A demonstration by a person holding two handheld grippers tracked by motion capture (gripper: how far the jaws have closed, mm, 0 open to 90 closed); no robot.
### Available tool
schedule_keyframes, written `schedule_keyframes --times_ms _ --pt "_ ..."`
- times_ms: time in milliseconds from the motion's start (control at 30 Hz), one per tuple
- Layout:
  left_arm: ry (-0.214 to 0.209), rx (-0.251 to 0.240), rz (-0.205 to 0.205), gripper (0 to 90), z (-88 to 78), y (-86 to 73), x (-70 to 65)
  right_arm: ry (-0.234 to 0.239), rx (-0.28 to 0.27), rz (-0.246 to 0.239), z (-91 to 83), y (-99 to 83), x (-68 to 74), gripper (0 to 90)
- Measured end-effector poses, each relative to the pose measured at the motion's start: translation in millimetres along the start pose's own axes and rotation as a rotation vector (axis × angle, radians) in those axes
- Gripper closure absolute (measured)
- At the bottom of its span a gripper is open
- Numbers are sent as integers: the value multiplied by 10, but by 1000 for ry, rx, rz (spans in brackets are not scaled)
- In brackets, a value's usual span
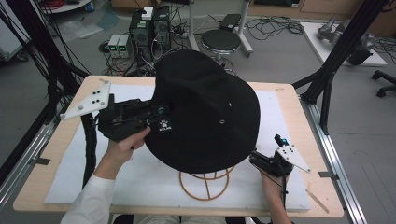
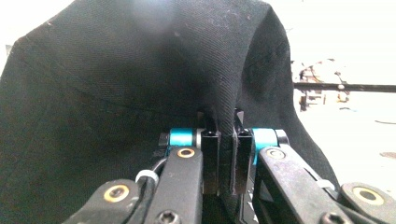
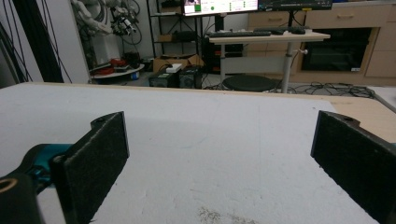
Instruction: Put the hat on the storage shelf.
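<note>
- Centre of the high view: we see a black hat (image 1: 205, 107) w/ a wide brim, raised above a white mat (image 1: 140, 182) on a wooden table (image 1: 299, 100).
- Below the hat, lower centre of frame, a tan wire stand (image 1: 205, 184) sits on the mat; its upper part is hidden by the brim, so we can't tell if hat & stand touch.
- Left of centre, the left gripper (image 1: 156, 112) reaches to the hat's left brim edge, near a small white label (image 1: 165, 125). A hand (image 1: 123, 147) holds it from below; white sleeve at bottom left.
- Left gripper view: the left gripper (image 2: 226, 135) has its jaws pressed nearly together, pinching a fold of the black fabric (image 2: 116, 102) between them. Cloth covers most of the frame's left & centre; bright blurred background at right.
- Lower right of the high view: the right gripper (image 1: 254, 159) is just beside the hat's lower right brim edge, low over the mat. We can't tell from here if it touches the brim.
- Right gripper view: the right gripper (image 3: 219, 154) has jaws spread wide, nothing between them but bare mat (image 3: 210, 140). Upper part of frame shows a desk (image 3: 266, 35) and a round stool (image 3: 250, 83) beyond the table.
</note>
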State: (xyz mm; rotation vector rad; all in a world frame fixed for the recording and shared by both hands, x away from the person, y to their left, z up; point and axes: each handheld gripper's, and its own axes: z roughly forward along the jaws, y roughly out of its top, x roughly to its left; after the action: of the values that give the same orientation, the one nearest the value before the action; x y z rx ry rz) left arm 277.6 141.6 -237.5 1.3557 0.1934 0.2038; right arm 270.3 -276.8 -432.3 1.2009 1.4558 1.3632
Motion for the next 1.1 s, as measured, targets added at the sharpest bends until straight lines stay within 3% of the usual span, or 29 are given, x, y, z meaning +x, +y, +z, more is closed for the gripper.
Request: schedule_keyframes --times_ms 100,200,333,467,767,1100 --pt "-24 31 -7 861 93 -52 -10 3 5 8 -7 1 6 33" --pt "-42 96 -22 860 181 -102 -3 1 1 3 -8 2 -1 33" --pt "-50 208 3 860 286 -175 -33 4 -1 5 -10 1 -1 33" --pt "-73 273 7 859 372 -249 -82 4 -1 6 -9 1 -4 33" --pt "-75 313 -17 859 375 -317 -65 2 -2 9 -16 3 -12 33" --pt "-91 319 -36 859 338 -365 -61 -9 1 26 -24 3 -29 33"
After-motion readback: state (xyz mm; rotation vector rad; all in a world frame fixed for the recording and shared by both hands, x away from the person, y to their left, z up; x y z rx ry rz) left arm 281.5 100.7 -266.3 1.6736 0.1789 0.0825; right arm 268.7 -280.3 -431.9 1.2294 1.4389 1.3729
